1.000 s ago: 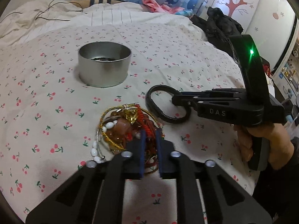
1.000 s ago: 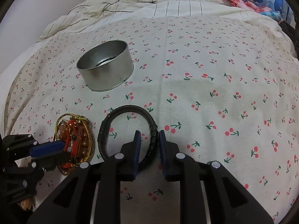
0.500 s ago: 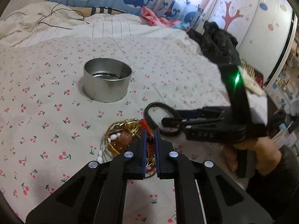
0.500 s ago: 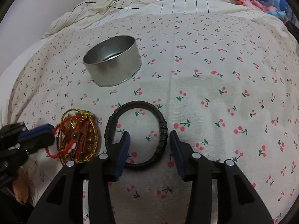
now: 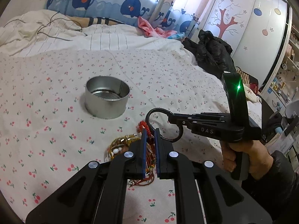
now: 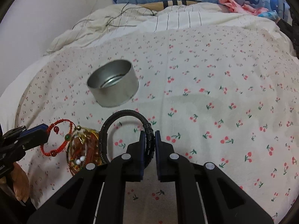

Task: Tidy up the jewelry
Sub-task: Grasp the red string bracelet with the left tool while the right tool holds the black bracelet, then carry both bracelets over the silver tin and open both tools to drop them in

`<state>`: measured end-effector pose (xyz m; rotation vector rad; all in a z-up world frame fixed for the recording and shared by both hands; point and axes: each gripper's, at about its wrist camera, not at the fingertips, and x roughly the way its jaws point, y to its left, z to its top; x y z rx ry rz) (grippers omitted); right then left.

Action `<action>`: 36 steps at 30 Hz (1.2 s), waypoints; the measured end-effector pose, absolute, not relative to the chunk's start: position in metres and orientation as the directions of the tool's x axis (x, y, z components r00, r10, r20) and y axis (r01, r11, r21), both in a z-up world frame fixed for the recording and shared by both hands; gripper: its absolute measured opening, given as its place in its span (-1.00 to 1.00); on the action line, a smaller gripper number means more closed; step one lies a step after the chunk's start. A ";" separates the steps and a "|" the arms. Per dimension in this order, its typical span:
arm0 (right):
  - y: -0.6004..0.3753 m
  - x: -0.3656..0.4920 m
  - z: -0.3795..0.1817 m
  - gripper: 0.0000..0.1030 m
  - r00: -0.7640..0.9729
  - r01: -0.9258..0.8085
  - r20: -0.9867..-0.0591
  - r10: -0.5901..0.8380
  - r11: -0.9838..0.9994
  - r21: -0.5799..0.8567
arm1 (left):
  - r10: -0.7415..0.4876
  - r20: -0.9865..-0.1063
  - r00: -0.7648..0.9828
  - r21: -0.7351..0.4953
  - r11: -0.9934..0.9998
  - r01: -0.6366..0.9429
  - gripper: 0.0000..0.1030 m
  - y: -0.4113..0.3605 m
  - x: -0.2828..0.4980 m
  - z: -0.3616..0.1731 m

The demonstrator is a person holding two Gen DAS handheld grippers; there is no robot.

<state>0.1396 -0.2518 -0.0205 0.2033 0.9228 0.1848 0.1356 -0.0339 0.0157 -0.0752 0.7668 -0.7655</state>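
Observation:
My left gripper [image 5: 149, 133] is shut on a red cord bracelet [image 5: 143, 126], which hangs from it as a loop with beads [image 6: 56, 137] above the bed. Below it lies a pile of gold, bead and pearl jewelry [image 5: 121, 145], also seen in the right wrist view [image 6: 84, 149]. My right gripper [image 6: 149, 137] has its jaws closing, and its pads press on the black braided bracelet [image 6: 123, 114], whose loop arcs up ahead of the fingers. A person's hand holds that right gripper [image 5: 169, 116]. The open round metal tin [image 5: 107, 100] [image 6: 114, 84] stands beyond both.
The cherry-print sheet [image 6: 214, 93] covers the bed. A black jacket [image 5: 214, 56] lies at its far right edge, pink cloth [image 5: 149, 28] and whale-print pillows [image 5: 104, 1] at the head. Thin cables [image 5: 56, 28] trail over the rumpled duvet. A wardrobe [image 5: 243, 18] stands to the right.
My left gripper rose, drawing the red bracelet up out of the pile. My right gripper's jaws spread around the black bracelet, then closed on its side and lifted it.

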 end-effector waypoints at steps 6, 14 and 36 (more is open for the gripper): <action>-0.252 0.147 -0.007 -0.79 0.617 -0.073 -0.748 0.244 0.964 0.254 | -0.644 -0.585 0.493 -0.301 0.736 0.606 -0.87 -0.034 0.150 0.034; -0.250 0.179 0.013 -0.79 0.652 -0.081 -0.726 0.219 0.972 0.220 | -0.652 -0.559 0.512 -0.319 0.739 0.594 -0.87 -0.034 0.200 0.053; -0.180 0.272 -0.015 -0.34 0.565 -0.215 -0.792 0.230 0.968 0.128 | -0.638 -0.595 0.488 -0.409 0.763 0.500 -0.86 -0.035 0.274 0.019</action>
